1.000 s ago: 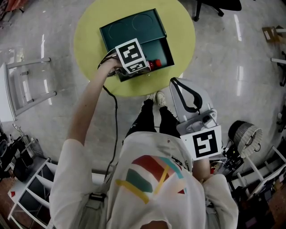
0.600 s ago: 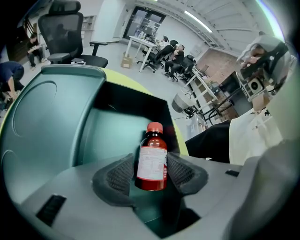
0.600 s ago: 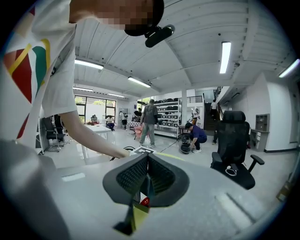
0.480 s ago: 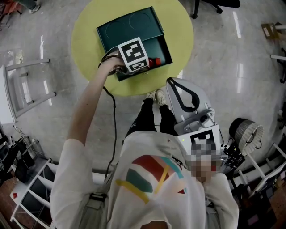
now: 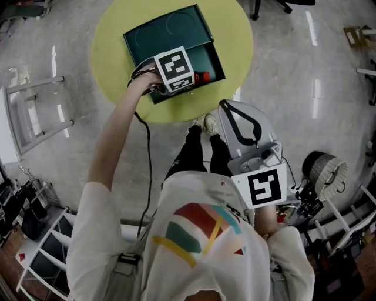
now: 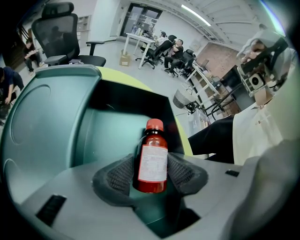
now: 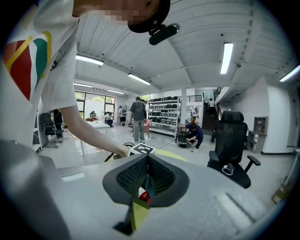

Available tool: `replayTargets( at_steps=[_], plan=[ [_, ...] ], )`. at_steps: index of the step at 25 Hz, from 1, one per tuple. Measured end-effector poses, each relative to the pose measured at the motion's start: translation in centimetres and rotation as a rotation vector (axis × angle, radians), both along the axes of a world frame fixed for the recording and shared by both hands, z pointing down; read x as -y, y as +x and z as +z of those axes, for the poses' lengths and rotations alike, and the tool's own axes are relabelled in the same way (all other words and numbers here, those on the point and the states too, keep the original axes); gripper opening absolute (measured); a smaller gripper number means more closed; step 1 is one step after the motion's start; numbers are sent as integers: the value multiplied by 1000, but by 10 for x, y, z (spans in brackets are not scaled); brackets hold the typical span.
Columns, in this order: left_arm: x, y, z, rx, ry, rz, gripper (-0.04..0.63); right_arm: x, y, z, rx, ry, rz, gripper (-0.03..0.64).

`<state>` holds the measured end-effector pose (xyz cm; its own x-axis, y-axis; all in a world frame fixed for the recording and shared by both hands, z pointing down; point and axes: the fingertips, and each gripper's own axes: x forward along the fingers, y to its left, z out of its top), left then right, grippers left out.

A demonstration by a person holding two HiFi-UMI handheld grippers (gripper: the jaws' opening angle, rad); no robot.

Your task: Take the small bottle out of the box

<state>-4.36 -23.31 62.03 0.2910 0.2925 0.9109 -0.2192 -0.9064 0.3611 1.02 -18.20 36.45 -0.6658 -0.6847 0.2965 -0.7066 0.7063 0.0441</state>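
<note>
A small red bottle with a red cap and a white label stands between the pads of my left gripper, which is shut on it. In the head view that gripper is over the dark green box on the round yellow table, and the bottle's cap pokes out to the right of the marker cube. The box's lid lies open behind it. My right gripper is held low near the person's body, away from the table, shut with nothing between its pads.
A white metal rack stands on the floor to the left. A chair base is beyond the table's far right. A round fan-like object and shelving crowd the right. A black cable hangs from the left gripper.
The left gripper stays shut on the bottle at the box; it and the table have drifted slightly up in the view. The right gripper has hardly moved.
</note>
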Motion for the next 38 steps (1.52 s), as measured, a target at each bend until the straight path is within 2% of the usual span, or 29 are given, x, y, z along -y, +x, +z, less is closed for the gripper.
replayTargets(
  at_steps=[5, 10, 20, 26, 30, 35, 38],
  plan=[
    [-1, 0, 3, 16, 5, 20, 227, -4, -1, 5, 2, -13, -4, 5],
    [2, 1, 5, 71, 7, 49, 225, -5, -2, 9, 3, -22, -6, 5],
    [5, 5, 6, 144, 19, 46, 222, -11, -8, 14, 12, -41, -20, 5],
    [4, 2, 8, 151, 17, 57, 221, -13, -9, 16, 7, -45, -21, 5],
    [6, 5, 6, 117, 67, 73, 219, -14, -7, 13, 6, -30, -18, 5],
    [5, 3, 4, 138, 130, 102, 218, -15, -7, 3, 4, -12, -21, 5],
    [-1, 2, 0, 128, 138, 103, 218, -16, -5, -2, 2, 5, -22, 5]
  ],
)
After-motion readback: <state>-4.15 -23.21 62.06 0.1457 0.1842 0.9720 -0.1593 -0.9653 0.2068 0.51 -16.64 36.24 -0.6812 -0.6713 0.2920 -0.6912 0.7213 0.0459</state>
